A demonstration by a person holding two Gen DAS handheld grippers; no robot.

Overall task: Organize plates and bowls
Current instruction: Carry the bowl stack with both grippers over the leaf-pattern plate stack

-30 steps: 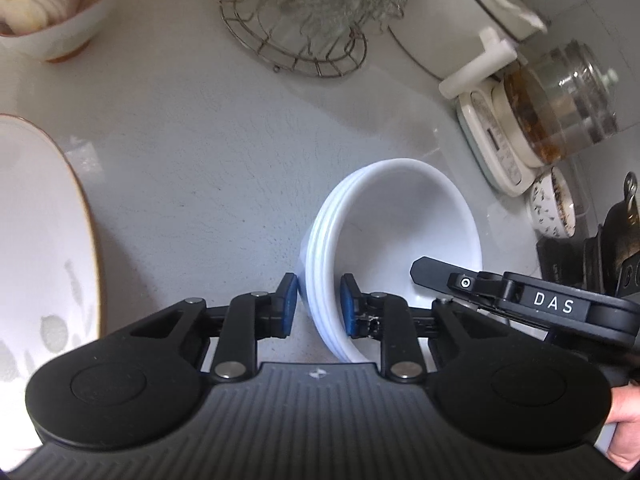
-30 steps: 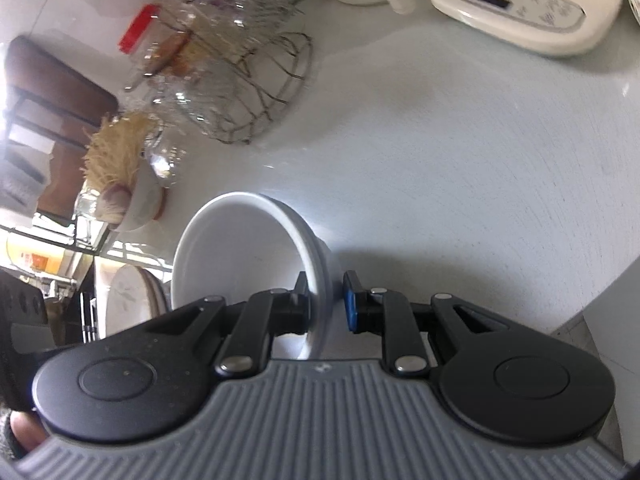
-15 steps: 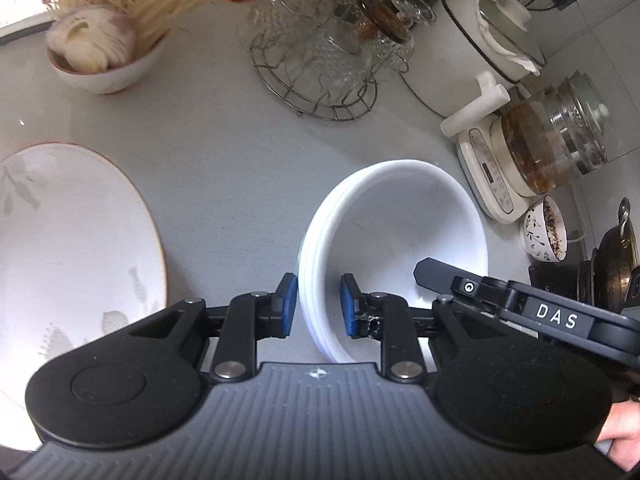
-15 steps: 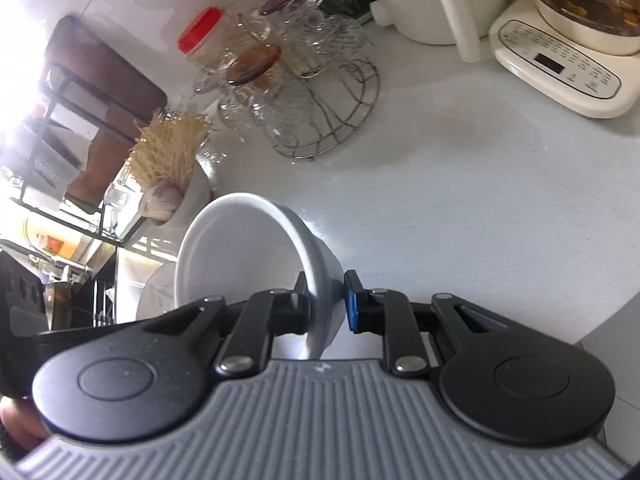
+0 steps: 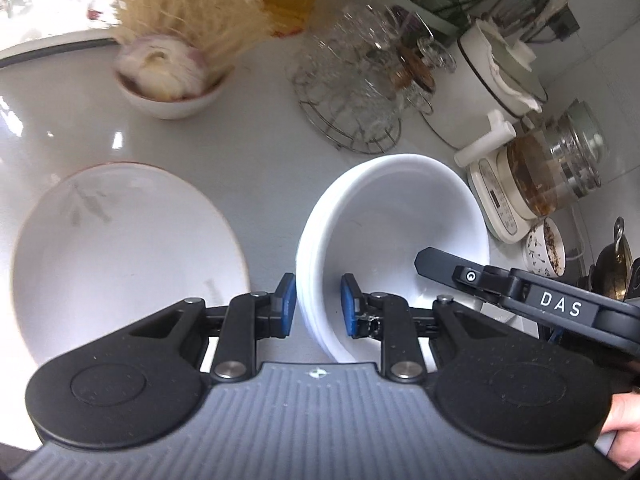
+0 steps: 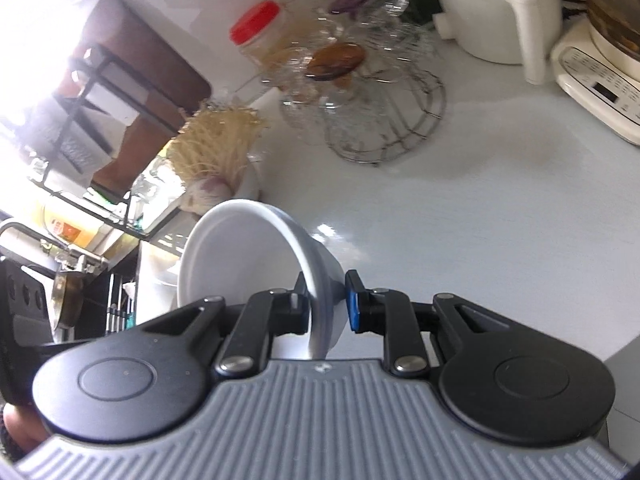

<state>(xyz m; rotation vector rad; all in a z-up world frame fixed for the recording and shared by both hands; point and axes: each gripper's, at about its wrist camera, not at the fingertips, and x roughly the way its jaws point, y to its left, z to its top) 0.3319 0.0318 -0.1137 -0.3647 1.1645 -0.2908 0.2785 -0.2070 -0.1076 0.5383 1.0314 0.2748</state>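
A stack of white bowls (image 5: pixel 394 232) is held between both grippers above the grey counter. My left gripper (image 5: pixel 316 306) is shut on the stack's near rim. My right gripper (image 6: pixel 328 300) is shut on the opposite rim of the bowls (image 6: pixel 248 256), and its black arm (image 5: pixel 520 300) shows in the left wrist view at the right. A large white plate with an orange rim (image 5: pixel 120 256) lies on the counter to the left of the bowls.
A small bowl of garlic and dry noodles (image 5: pixel 172 76) stands at the back left. A wire rack of glasses (image 5: pixel 360 92), a white pot (image 5: pixel 492 76), a glass kettle on its base (image 5: pixel 536 172) and a patterned cup (image 5: pixel 546 246) line the back and right.
Both grippers have lifted the bowl stack higher off the counter. More of the plate and the back of the counter has come into view.
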